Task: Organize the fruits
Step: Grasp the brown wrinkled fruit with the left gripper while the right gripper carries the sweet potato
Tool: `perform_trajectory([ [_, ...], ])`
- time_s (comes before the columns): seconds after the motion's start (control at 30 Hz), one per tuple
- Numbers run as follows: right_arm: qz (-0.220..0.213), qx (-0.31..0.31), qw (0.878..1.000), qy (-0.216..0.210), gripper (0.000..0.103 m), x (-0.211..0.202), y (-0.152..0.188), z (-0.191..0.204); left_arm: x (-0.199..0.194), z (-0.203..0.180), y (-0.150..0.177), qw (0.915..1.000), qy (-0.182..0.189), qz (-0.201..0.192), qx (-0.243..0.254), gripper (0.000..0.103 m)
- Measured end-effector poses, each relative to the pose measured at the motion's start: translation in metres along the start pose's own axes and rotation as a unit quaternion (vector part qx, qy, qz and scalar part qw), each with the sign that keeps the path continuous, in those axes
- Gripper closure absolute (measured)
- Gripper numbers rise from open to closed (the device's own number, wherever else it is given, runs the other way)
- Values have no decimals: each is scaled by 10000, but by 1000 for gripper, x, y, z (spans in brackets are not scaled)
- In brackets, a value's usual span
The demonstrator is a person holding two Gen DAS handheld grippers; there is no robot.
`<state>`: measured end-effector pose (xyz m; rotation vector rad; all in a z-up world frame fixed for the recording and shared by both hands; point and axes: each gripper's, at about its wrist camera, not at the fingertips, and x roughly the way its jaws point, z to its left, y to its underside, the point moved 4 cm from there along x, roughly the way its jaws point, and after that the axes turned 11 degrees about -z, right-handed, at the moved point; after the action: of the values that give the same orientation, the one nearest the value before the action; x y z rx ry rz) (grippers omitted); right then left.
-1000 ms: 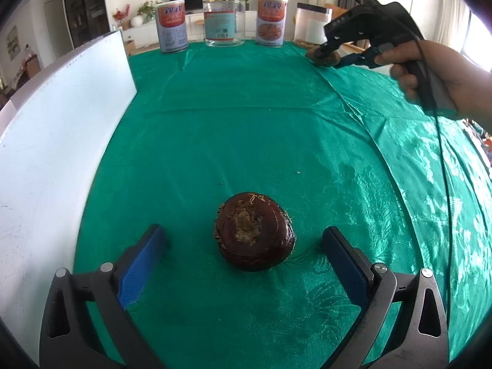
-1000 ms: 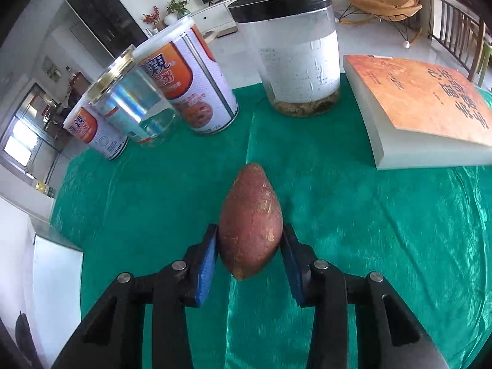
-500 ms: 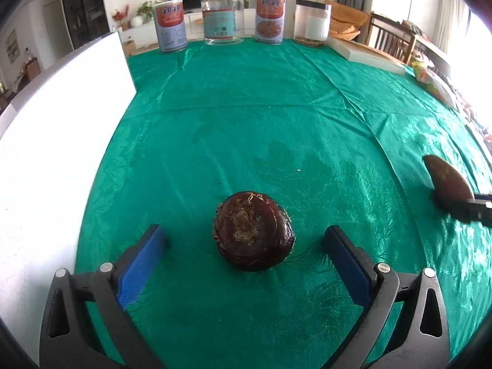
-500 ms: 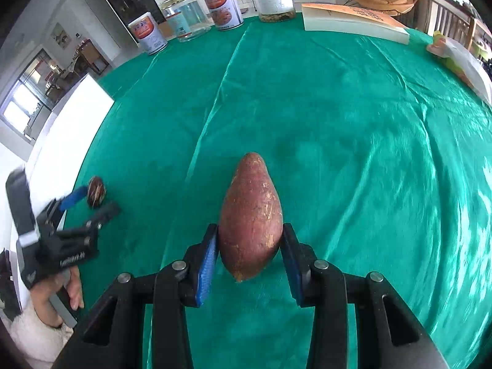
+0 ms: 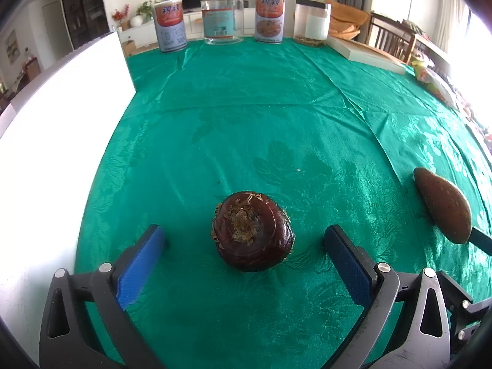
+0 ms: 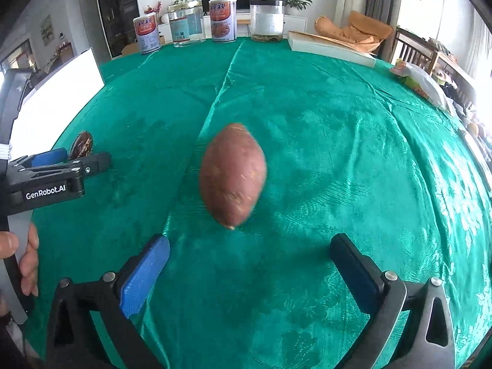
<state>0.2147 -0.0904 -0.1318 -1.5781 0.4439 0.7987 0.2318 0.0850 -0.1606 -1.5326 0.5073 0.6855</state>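
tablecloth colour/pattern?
Glossy emerald-green tablecloth with a woven tone-on-tone leaf and flower pattern; clearest in the right wrist view.

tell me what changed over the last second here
The right gripper carried the sweet potato from the far jars toward the near side, and its jaws are opening, pads clear of it. The left gripper stayed open around the dark round root.

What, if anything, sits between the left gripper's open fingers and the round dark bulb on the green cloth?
Nothing visible. The left gripper is open, with the round dark bulb between its blue pads, and only bare green tablecloth on either side.
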Motion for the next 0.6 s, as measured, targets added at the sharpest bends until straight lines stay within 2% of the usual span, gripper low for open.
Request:
perform_trajectory([
  [0.37,-7,-13,10000,6,0,2,0,2,0,0,0,10000,-1,1,0,1],
  [0.5,-1,-1,10000,-40,0,1,1,2,-3,0,2,9997,220,43,60,1],
  [0.53,19,40,9999,-126,0,0,0,2,-5,-1,5,9992,316,108,213,1],
  [0.6,99,425,9964,-721,0,-5,-6,0,-13,1,11,9980,474,274,301,1],
])
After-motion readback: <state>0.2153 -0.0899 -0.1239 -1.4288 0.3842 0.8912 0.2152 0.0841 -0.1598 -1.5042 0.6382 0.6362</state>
